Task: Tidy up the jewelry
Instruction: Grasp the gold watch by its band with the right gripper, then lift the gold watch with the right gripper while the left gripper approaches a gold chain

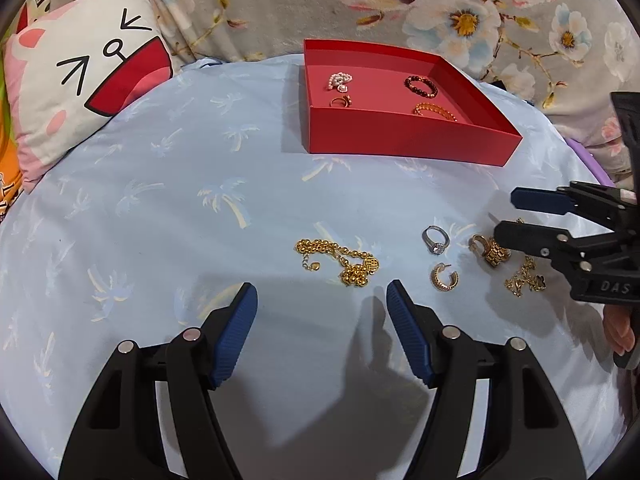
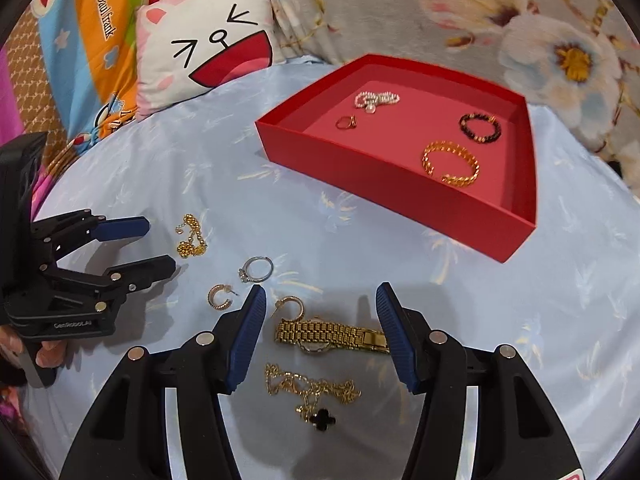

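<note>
A red box (image 1: 400,136) (image 2: 380,184) holds a pearl piece (image 2: 376,100), a gold ring (image 2: 346,122), a dark bead bracelet (image 2: 480,127) and a gold cuff (image 2: 451,163). My left gripper (image 1: 321,290) (image 2: 159,245) is open, just short of a gold chain (image 1: 340,264) (image 2: 191,238). My right gripper (image 2: 321,291) (image 1: 507,216) is open over a gold watch (image 2: 332,336), which lies between its fingers, unpressed. Near it lie a silver ring (image 2: 258,269), two hoop earrings (image 2: 219,298) (image 2: 290,306) and a clover necklace (image 2: 312,392).
Everything lies on a light blue palm-print cloth (image 1: 160,200). A cat-face pillow (image 1: 80,80) (image 2: 208,52) sits at the far left, a floral blanket (image 1: 440,8) behind the box. A hand's fingers (image 2: 48,354) show under the left gripper.
</note>
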